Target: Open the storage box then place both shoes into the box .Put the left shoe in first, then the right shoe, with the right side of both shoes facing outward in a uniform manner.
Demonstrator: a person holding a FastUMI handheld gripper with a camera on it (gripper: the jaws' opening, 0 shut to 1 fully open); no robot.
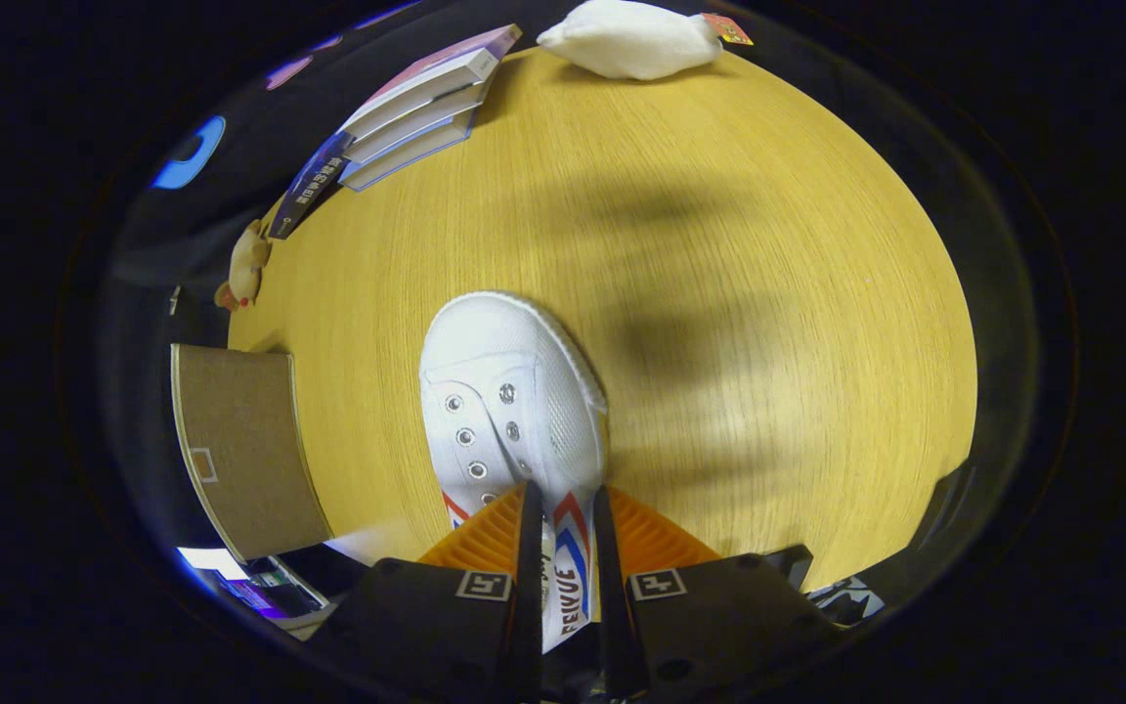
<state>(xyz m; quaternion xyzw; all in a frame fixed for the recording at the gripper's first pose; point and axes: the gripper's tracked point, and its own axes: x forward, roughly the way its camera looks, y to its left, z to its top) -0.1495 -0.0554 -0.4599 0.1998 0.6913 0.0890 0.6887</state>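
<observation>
White canvas caught between the fingers

White shoe [509,401], and the gripper [563,508] has it: both black fingers [528,548] are closed in on the side wall near the heel end, the red-and-blue stripe pinched in the narrow gap between them. Its long axis runs straight ahead along the fingers, rounded toe pointing away over the wooden table [719,244] (eyelets empty, tongue lying open). Off to the left of the shoe sits a brown cardboard panel [245,450], near but apart. Beyond that, a small toy figure [245,264] and a stack of books [416,108]. A white bag [631,39] rests at the table's far edge.
</observation>
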